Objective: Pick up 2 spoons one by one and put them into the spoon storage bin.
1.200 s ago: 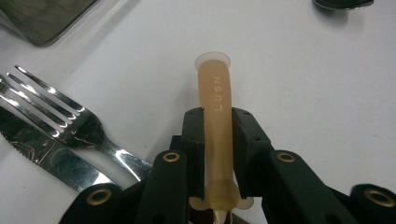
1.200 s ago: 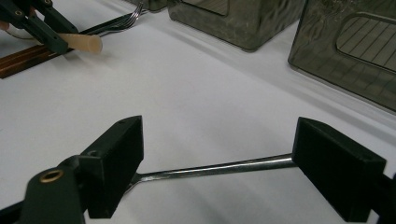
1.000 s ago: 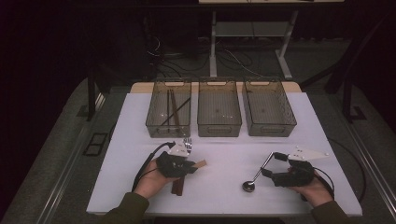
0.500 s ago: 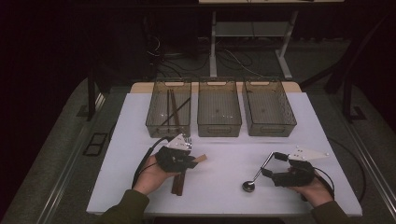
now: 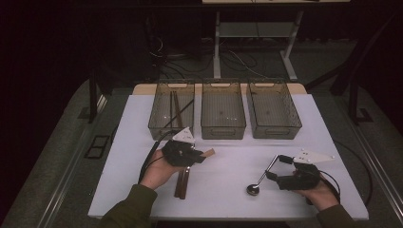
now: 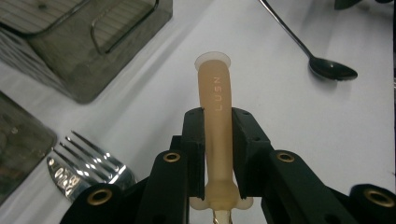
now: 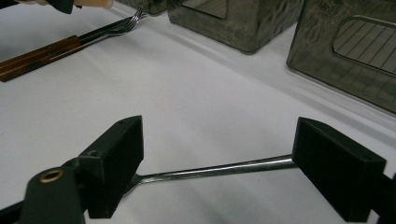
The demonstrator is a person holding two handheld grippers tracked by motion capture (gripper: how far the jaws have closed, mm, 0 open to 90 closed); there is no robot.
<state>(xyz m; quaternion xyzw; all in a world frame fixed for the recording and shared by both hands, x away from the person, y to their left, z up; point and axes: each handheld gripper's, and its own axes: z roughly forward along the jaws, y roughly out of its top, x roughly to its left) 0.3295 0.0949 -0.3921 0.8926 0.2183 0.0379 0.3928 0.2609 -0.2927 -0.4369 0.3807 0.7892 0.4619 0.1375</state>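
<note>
In the left gripper view, the left gripper (image 6: 219,154) has its jaws clamped on a pale tan handle (image 6: 215,116) at frame centre, a fork (image 6: 86,161) lying at lower left. The right gripper (image 7: 217,172) stands wide open, a spoon (image 7: 210,171) handle crossing between its jaws on the white table (image 7: 187,93). Three bins (image 5: 223,109) sit across the upper middle of the high view.

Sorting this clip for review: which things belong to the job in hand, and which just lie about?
In the job:
- pale beige plastic utensil handle, clamped in the left tool
- dark metal spoon, between the right tool's open jaws
- three smoky clear plastic bins

Lying about:
- shiny steel fork
- brown wooden-handled cutlery
</note>
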